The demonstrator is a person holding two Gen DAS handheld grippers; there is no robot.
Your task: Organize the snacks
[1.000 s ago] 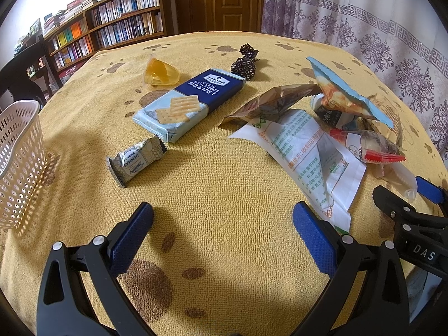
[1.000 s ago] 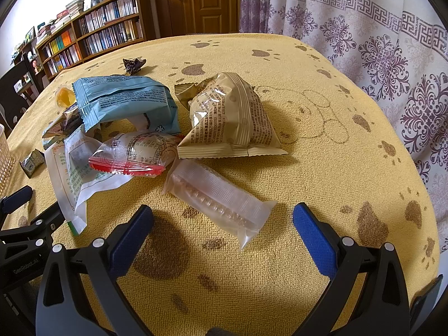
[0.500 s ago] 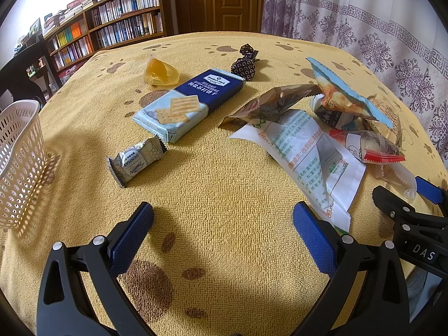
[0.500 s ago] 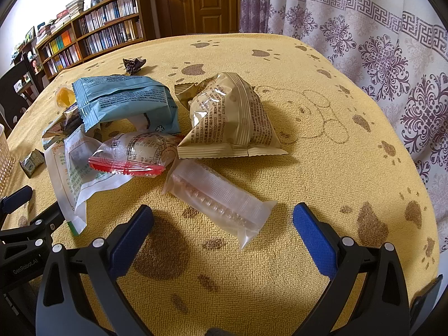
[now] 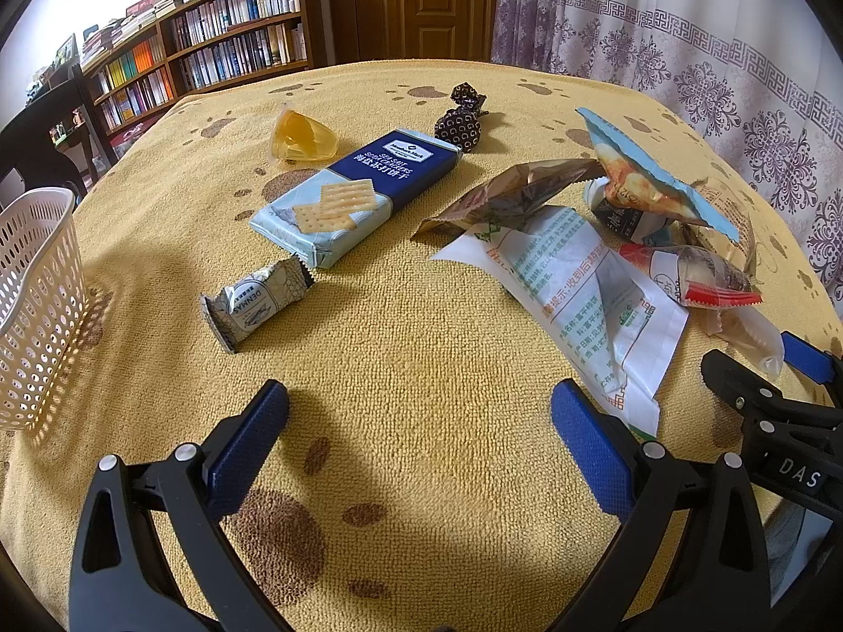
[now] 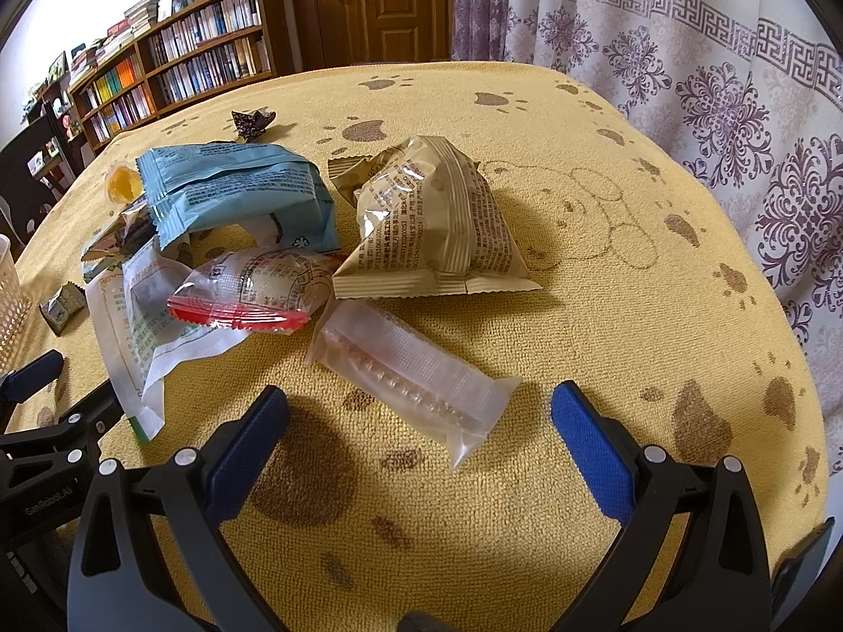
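Hand-held gripper (image 6: 419, 432) nr crinkly clear pouch (image 6: 416, 374)

Daylight is coming in through the curtain (image 6: 711, 79), making the room bright; soft dark shadows are lying on the yellow cloth (image 5: 421, 368) under each gripper; the clear wrapper (image 6: 411, 368) is shining a little; both pictures are looking sharp, but bending round, with black corners.

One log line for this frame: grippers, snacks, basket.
left gripper: open, empty | right gripper: open, empty | snacks: loose on table, clear packet nearest right | basket: no snacks visible inside
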